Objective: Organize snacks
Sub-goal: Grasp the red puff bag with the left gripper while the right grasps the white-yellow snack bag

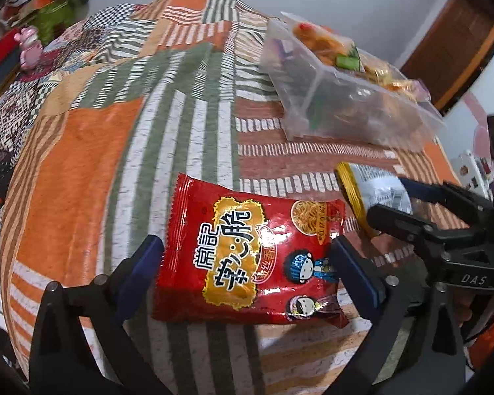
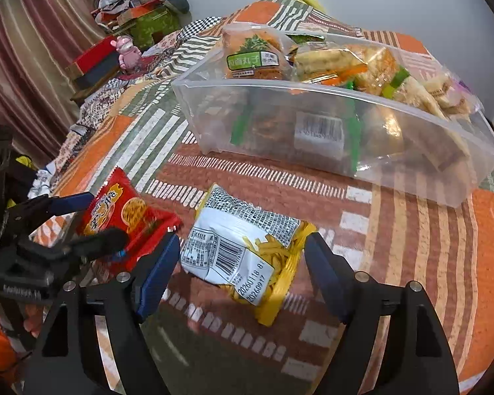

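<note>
Both grippers poised over loose snack packets, ready to pick them up for the bin.

The left gripper (image 1: 247, 260) stands with its jaws spread wide on either side of the red packet (image 1: 247, 256), which lies flat on the patchwork cloth (image 1: 82, 171) well short of the clear bin (image 2: 313, 138); the pads do not look to press on it. The right gripper (image 2: 240, 256) likewise straddles the yellow-and-white packet (image 2: 243, 247) with jaws apart and nothing pinched, just beside the red one and in front of the bin. The bin is already heaped with other snacks. The step in hand seems to be the grasp: each pair of jaws must close on its packet's edges without crushing the contents, then lift and carry it toward the bin, finding room on top of the pile.
</note>
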